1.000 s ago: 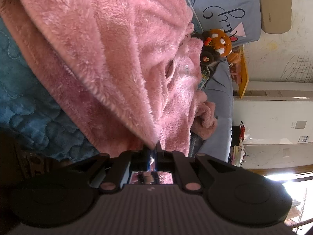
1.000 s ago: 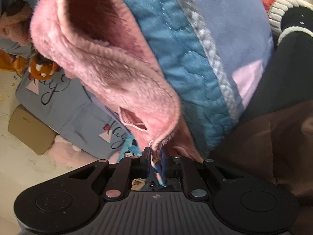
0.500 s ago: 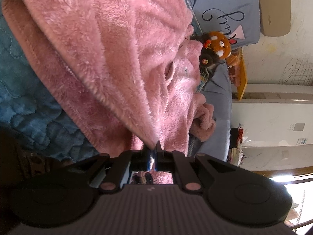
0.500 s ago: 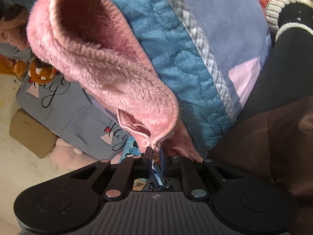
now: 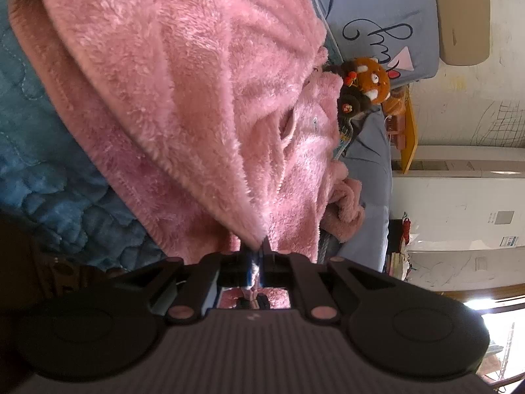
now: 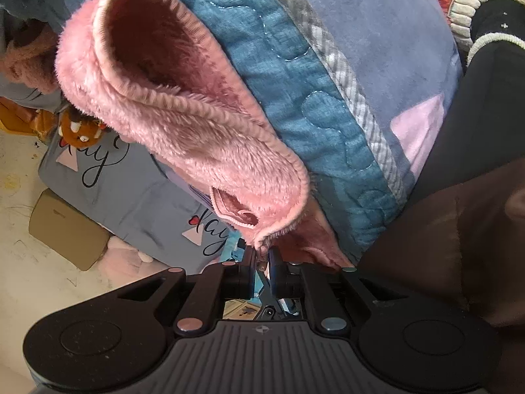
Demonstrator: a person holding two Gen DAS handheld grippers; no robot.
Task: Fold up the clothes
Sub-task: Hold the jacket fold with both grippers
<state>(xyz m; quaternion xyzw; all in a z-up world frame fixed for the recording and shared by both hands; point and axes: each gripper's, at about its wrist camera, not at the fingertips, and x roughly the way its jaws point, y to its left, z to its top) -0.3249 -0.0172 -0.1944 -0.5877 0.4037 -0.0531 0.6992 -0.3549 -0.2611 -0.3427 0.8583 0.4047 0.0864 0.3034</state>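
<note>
Left gripper (image 5: 257, 249) pinching a corner of the pink fleece garment (image 5: 197, 98); right gripper (image 6: 262, 256) clamped on its hem, draped over the blue quilt (image 6: 295, 98) near the quilt's striped edge.

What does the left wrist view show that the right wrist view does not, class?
Only the left wrist view shows the white cabinet and bright window. Only the right wrist view shows the brown sleeve and striped red-and-white cushion. Both show the pink fleece garment, blue quilt, and orange plush toy.
</note>
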